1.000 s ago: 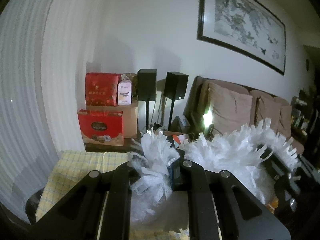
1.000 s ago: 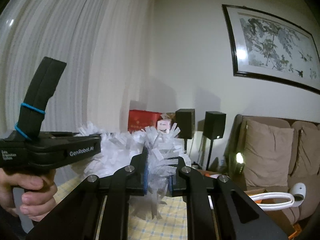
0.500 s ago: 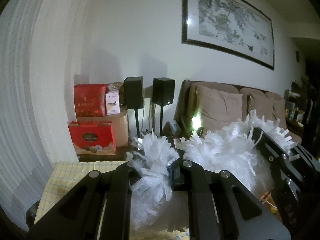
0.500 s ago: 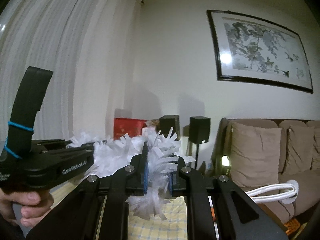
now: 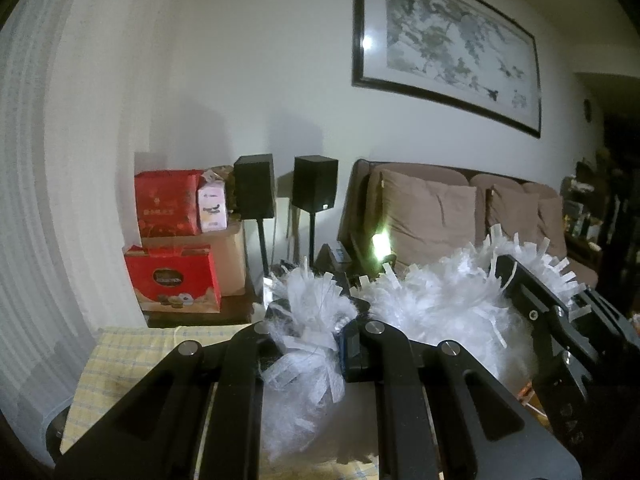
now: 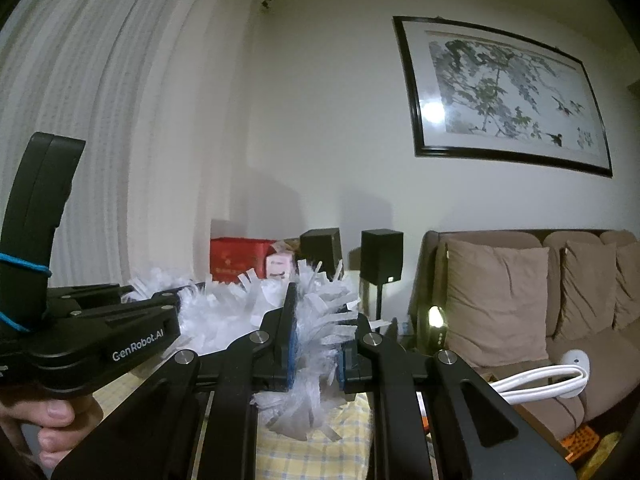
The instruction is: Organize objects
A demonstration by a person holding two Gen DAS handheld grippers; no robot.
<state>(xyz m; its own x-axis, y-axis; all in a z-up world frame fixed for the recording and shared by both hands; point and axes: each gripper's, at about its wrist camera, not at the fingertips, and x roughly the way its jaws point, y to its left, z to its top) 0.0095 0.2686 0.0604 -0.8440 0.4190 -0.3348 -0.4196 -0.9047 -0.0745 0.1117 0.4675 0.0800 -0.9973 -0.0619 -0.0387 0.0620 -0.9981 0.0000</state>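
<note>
Left wrist view: left gripper (image 5: 340, 336) fingers clenched on one end of a white fringed garland (image 5: 432, 300); right gripper (image 6: 316, 348) fingers clenched on the other end. Judged step: carrying it, held aloft over the table (image 5: 132, 348). Next: lower together, keeping it taut.

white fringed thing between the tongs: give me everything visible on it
The white fringed garland is one long fluffy band of thin, shredded, plastic-looking strips, some sticking up stiffly. It hangs stretched between the two tongs above the yellow checked cloth. The left tongs are shut on one end, the right tongs on the other, loose strips drooping below each grip. Nothing else visibly touches it.
</note>
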